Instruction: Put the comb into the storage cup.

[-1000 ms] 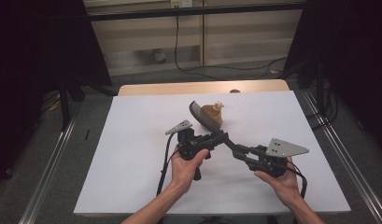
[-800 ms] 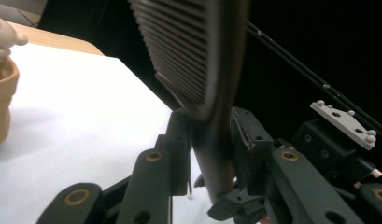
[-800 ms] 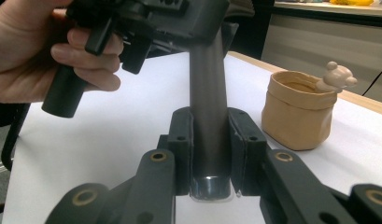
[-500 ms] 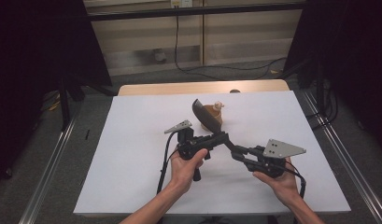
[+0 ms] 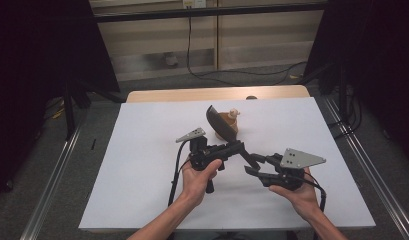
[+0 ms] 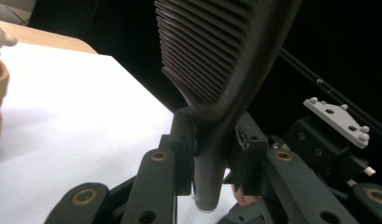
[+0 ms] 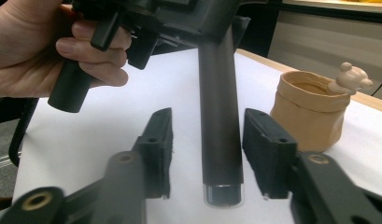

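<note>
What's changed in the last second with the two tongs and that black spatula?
The right tongs have just opened, letting go of the spatula handle, which now stands free between their jaws. The left tongs stay clamped on it. Both hands and the tan pot stayed put.

The pot (image 5: 226, 126) stands on the table (image 5: 142, 165), seemingly just behind the spatula (image 5: 223, 120).

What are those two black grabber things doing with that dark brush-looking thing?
A person holds a gripper in each hand over a white table. The left gripper is clamped on the handle of a dark ridged brush. The right gripper has just been opening its jaws, so the handle sits between them without being squeezed. A little tan pot with a bear figure stands nearby.
</note>
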Motion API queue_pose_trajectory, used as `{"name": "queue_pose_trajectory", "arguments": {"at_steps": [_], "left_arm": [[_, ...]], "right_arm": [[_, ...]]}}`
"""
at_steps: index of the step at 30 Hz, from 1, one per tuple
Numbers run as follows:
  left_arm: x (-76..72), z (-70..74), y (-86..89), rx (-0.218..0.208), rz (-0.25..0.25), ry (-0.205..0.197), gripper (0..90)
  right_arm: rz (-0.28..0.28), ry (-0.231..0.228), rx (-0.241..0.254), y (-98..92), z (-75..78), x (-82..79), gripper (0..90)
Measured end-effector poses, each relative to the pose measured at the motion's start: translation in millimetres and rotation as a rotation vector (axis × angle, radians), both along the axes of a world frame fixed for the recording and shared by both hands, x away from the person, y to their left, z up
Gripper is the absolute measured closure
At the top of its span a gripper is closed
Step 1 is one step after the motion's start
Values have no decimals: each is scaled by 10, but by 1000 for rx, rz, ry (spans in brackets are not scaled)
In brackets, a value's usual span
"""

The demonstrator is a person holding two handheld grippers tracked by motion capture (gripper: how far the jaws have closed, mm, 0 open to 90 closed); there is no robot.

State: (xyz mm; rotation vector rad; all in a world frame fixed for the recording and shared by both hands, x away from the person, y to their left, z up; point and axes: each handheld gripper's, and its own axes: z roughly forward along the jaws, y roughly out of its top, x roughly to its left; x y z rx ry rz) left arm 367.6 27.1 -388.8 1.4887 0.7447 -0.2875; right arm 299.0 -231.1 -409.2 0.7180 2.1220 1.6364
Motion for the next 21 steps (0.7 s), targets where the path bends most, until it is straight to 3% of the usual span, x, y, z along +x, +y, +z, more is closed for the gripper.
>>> {"name": "queue_pose_trajectory", "arguments": {"at_steps": [7,21], "left_arm": [[25,39,68,8,24,-21,732],[81,76,225,53,73,-71,732]], "right_arm": [[-23,19,16,-21,-2,5,335],[-117,77,41,-102,-24,26,91]]}}
